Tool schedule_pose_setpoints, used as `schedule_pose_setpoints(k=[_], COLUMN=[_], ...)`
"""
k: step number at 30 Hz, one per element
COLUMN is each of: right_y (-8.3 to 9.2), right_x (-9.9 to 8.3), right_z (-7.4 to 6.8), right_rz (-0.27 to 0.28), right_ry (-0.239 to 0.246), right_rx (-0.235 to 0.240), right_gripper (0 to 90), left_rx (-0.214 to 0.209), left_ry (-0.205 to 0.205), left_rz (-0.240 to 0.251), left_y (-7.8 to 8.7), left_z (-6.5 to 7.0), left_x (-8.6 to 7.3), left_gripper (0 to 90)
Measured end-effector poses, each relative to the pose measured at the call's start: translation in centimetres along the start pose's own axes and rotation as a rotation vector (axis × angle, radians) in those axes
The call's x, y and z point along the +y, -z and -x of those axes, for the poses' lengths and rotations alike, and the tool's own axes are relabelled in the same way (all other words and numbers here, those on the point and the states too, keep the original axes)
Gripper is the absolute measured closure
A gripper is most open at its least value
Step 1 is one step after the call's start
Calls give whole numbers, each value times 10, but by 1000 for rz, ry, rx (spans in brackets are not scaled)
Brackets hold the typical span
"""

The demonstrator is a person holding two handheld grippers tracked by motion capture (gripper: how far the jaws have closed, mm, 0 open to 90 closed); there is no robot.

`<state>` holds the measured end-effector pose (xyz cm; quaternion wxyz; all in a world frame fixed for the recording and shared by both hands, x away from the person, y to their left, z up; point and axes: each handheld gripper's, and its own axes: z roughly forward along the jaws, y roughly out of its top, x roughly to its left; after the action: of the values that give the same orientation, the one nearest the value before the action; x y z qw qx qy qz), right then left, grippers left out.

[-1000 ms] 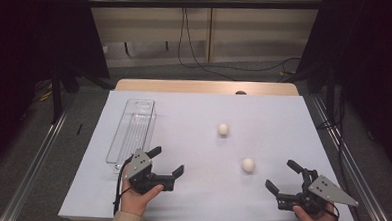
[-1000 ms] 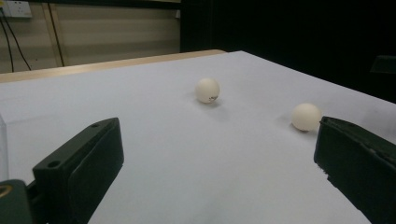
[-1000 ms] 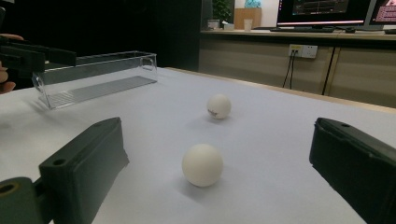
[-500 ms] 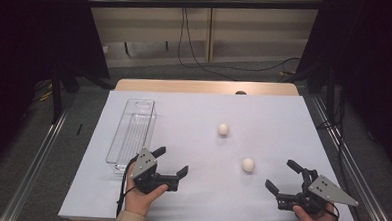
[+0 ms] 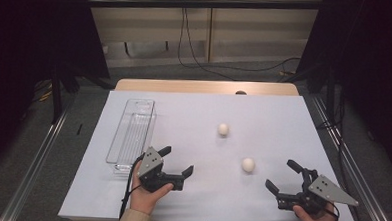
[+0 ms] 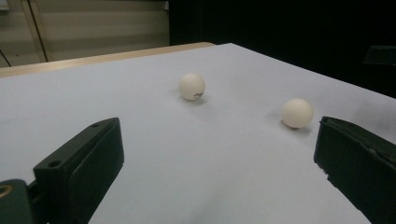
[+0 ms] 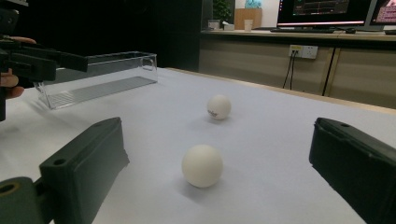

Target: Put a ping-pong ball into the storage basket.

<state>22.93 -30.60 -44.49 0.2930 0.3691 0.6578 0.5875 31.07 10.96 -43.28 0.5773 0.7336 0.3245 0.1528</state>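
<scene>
Two white balls lie on the white table point(image 5: 204, 116). The far ball point(image 5: 223, 129) point(image 6: 192, 86) point(image 7: 218, 107) rests near the middle, and the near ball point(image 5: 248, 165) point(image 6: 297, 113) point(image 7: 201, 165) lies closer to the front right. My left gripper point(image 5: 177, 160) point(image 6: 215, 163) is open near the front left, aimed toward the balls, with nothing between its jaws. At the front right my right gripper point(image 5: 283, 176) point(image 7: 219, 172) stands open too, a short way from the near ball, which sits between its jaws' lines of sight.
A long clear plastic tray point(image 5: 131, 133) point(image 7: 100, 77) lies empty along the table's left side, just behind the left gripper. A wooden edge point(image 5: 205, 86) runs along the table's far side. Cables hang on the wall behind.
My left gripper has shifted slightly to the right and forward. The right gripper and both balls have stayed in place.
</scene>
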Motion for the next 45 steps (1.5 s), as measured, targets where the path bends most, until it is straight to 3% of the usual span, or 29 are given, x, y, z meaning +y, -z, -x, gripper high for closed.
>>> schedule_pose_setpoints(k=[45], right_y=[0], right_x=[1], right_z=[0], right_rz=[3], right_ry=[1], right_rx=[4], right_gripper=[34], left_rx=[-62], left_ry=[-21], left_rz=[-35], left_y=[-34], left_z=[16], left_x=[4], left_gripper=[19])
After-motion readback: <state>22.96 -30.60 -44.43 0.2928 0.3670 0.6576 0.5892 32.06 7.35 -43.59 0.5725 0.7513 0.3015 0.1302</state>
